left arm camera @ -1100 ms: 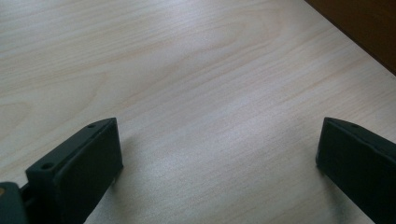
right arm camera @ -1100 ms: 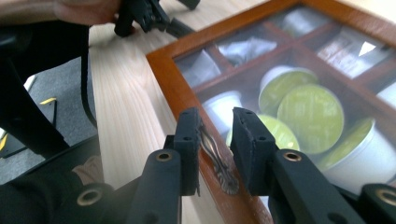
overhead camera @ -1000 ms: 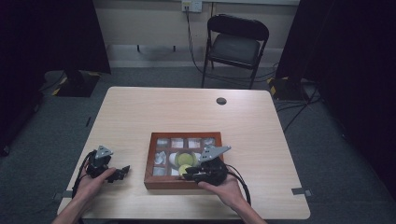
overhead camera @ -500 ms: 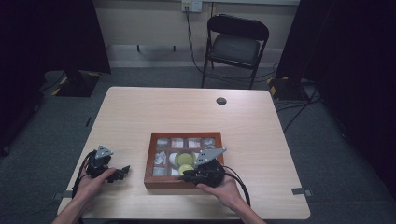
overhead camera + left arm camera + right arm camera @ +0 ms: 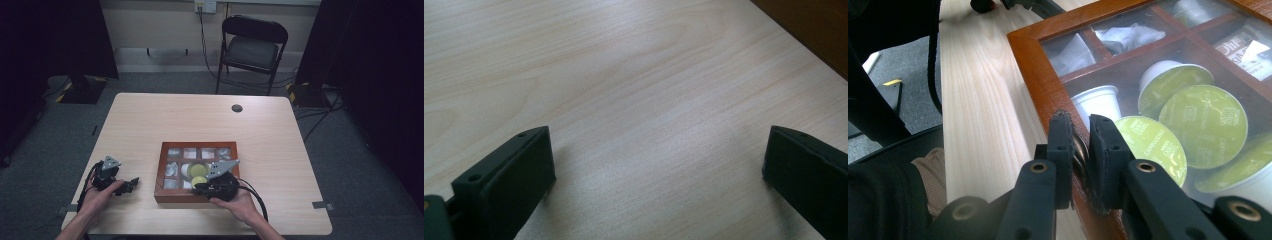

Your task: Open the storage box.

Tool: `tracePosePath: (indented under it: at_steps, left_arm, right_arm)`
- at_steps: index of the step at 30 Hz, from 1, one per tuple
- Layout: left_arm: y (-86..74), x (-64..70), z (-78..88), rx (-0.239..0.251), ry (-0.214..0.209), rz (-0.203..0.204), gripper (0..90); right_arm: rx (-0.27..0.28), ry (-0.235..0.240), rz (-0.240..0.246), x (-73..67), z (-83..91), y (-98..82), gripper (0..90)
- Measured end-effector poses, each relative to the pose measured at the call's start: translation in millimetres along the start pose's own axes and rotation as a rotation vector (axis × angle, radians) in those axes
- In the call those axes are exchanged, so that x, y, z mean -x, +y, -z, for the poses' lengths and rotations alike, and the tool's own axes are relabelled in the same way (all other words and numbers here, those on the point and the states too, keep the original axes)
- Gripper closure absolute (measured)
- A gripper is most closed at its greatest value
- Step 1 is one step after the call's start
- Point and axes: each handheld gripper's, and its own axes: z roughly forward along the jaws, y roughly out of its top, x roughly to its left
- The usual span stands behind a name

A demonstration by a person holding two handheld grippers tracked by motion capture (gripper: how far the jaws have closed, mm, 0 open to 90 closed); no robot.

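Note:
A brown wooden box (image 5: pixel 161 172) with a glass lid lies on the table, and green-topped coffee pods (image 5: pixel 198 171) show through the glass. My right gripper (image 5: pixel 197 189) sits at the box's front edge. In the right gripper view its jaws (image 5: pixel 1080 135) have just been closing and now pinch a small metal clasp (image 5: pixel 1079 150) on the lid's wooden rim (image 5: pixel 1038 75). Several green pods (image 5: pixel 1203 125) and a white one lie under the glass beside it. My left gripper (image 5: pixel 131 184) rests on the table left of the box, open (image 5: pixel 659 160), with bare wood between its jaws.
A small black round object (image 5: pixel 237 108) lies at the far side of the table. A black folding chair (image 5: pixel 255 47) stands beyond the table. A cable (image 5: pixel 257 197) trails from the right gripper toward the table's near edge.

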Motion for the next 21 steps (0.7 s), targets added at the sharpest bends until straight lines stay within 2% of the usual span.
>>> tracePosePath:
  at_steps: [21]
  left_arm:
    - [0.1, -0.1, 0.1, -0.002, -0.001, 0.000, 0.0]
  right_arm:
    - [0.011, 0.017, -0.019, 2.0, 4.1, 6.2, 80.9]
